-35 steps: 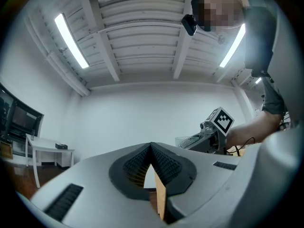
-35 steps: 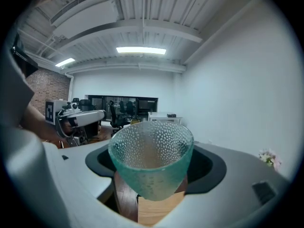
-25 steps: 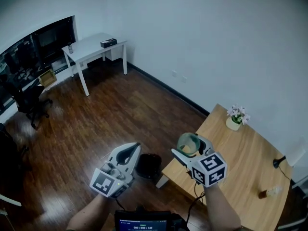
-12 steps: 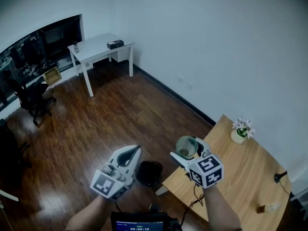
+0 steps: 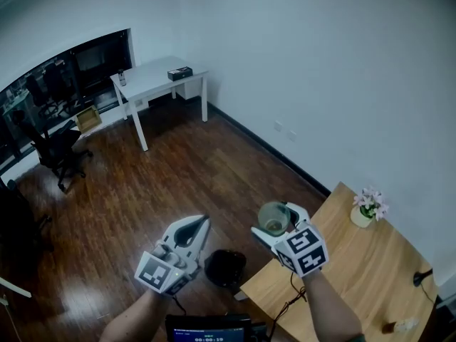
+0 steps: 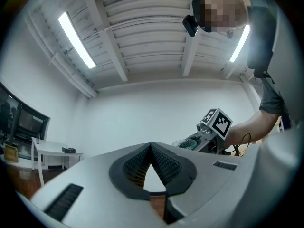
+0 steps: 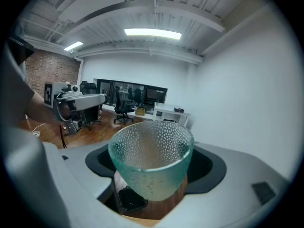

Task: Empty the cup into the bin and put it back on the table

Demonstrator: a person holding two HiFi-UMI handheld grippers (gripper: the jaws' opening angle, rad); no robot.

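My right gripper (image 5: pixel 277 221) is shut on a dimpled green glass cup (image 5: pixel 273 218), held upright in the air just beyond the wooden table's (image 5: pixel 356 283) near-left edge. In the right gripper view the cup (image 7: pixel 151 158) fills the space between the jaws; I cannot tell what is inside it. The black bin (image 5: pixel 225 268) stands on the floor by the table's corner, below and left of the cup, and shows dark under the cup (image 7: pixel 129 199). My left gripper (image 5: pixel 200 224) hangs shut and empty to the left of the bin.
A flower pot (image 5: pixel 369 206) stands at the table's far edge and a small dark object (image 5: pixel 420 278) at its right. Dark wood floor (image 5: pixel 164 184) stretches away to a white desk (image 5: pixel 160 78) and an office chair (image 5: pixel 60 148).
The view has swung, so table and bin now sit lower and further right. The cup stays held, a little further out from the table's edge. The left gripper has hardly moved.
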